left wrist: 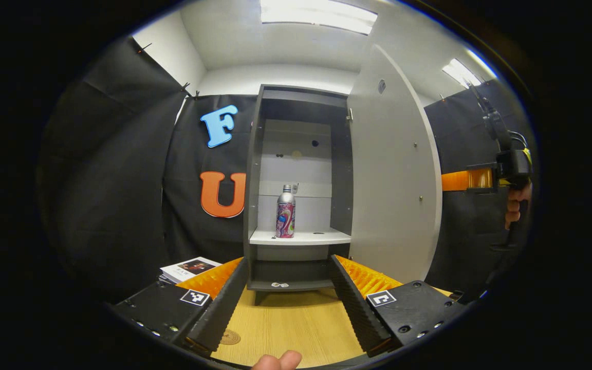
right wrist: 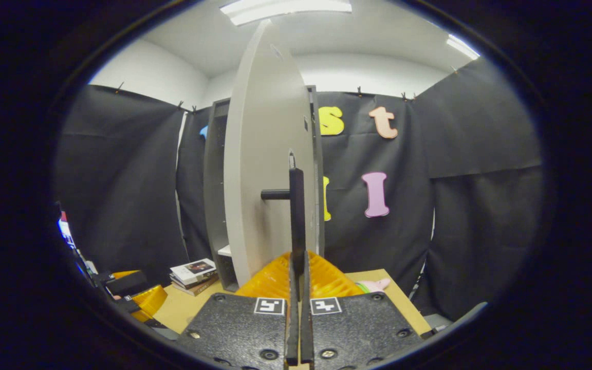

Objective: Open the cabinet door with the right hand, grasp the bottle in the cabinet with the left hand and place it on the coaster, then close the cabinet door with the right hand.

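Bottle (left wrist: 285, 211) upright on cabinet (left wrist: 255, 169) shelf | left tool (left wrist: 285, 303) spread | right tool (right wrist: 296, 267) pinched together

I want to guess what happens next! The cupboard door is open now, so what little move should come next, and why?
Probably the left gripper should ease forward toward the bottle. The door is swung wide, the bottle stands upright on the shelf, and this gripper's fingers are spread open, aimed at it but well short.

Surfaces ahead of my fingers:
Bottle (left wrist: 285, 212) glossy metal; cabinet door (left wrist: 396, 190) matt smooth laminate; table (left wrist: 296, 324) wood-grain, low sheen.
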A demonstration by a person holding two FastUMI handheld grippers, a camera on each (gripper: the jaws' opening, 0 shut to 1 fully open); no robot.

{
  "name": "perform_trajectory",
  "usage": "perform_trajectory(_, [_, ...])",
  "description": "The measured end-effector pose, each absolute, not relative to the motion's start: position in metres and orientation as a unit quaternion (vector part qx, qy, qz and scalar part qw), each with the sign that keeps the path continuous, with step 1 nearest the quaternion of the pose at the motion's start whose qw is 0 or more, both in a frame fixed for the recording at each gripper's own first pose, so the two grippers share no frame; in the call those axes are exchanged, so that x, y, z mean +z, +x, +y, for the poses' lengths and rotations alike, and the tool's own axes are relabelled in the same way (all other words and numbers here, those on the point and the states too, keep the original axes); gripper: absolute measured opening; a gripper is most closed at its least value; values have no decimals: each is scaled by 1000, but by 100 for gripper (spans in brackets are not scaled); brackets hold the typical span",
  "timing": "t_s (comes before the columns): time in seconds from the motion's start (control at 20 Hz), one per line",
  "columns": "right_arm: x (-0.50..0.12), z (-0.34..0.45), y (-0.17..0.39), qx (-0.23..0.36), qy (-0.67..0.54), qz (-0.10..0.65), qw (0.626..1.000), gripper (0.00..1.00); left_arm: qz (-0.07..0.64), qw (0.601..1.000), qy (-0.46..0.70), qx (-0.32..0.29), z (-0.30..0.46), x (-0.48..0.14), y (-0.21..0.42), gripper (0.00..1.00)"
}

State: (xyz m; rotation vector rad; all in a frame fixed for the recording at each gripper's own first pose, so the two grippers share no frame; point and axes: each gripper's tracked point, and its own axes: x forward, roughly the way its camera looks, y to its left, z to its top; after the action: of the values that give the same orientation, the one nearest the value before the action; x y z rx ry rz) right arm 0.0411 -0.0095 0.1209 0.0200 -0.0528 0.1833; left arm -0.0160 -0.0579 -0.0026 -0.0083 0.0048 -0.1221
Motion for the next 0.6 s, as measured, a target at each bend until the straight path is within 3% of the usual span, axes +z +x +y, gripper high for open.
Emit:
perform_trajectory(0.25, [122,-53,51,46,6,-33,998,4,3,998,6,-63,-63,-5,-15,95])
perform_trajectory(0.6, [115,-48,56,59,15,-34,998,4,11,999,9,-52,-58,-12,-13,95])
